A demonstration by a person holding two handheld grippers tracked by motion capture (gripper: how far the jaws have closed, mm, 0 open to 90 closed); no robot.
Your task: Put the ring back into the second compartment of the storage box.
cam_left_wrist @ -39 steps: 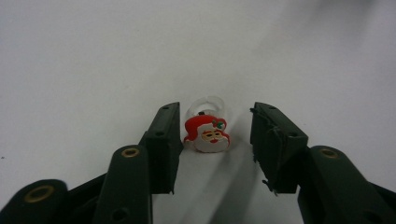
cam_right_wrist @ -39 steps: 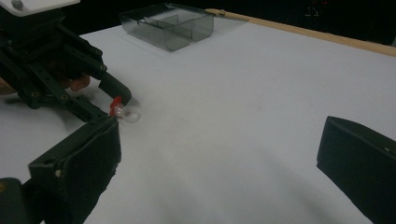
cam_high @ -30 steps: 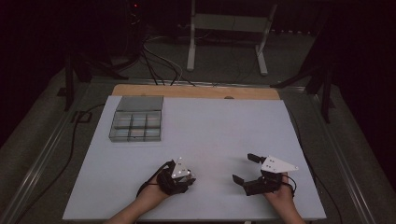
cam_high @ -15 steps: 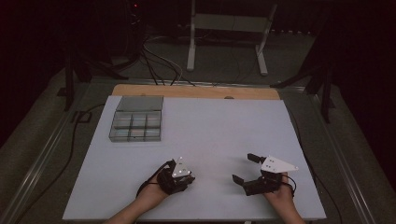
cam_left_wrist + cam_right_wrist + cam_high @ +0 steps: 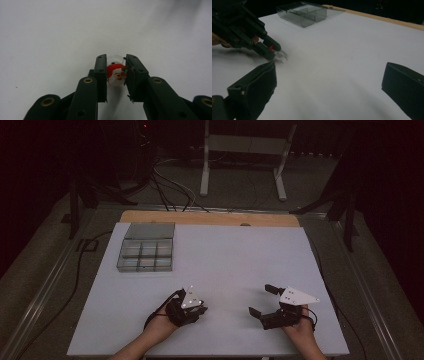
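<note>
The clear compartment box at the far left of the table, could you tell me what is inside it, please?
The clear compartment box looks empty: its dividers and bare floor show through in the high view. Small contents would be hard to make out.

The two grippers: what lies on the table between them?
Nothing. In the high view, only bare white table lies between the left gripper, shut on a small Santa charm, and the open right gripper.

A clear, smoke-tinted compartment tray (image 5: 146, 254) sits far ahead of the jaws on the white tabletop (image 5: 235, 255), near a wooden strip (image 5: 210, 218) at the far edge, with black cables (image 5: 167, 190) and a white stand (image 5: 245, 155) on the floor beyond.
</note>
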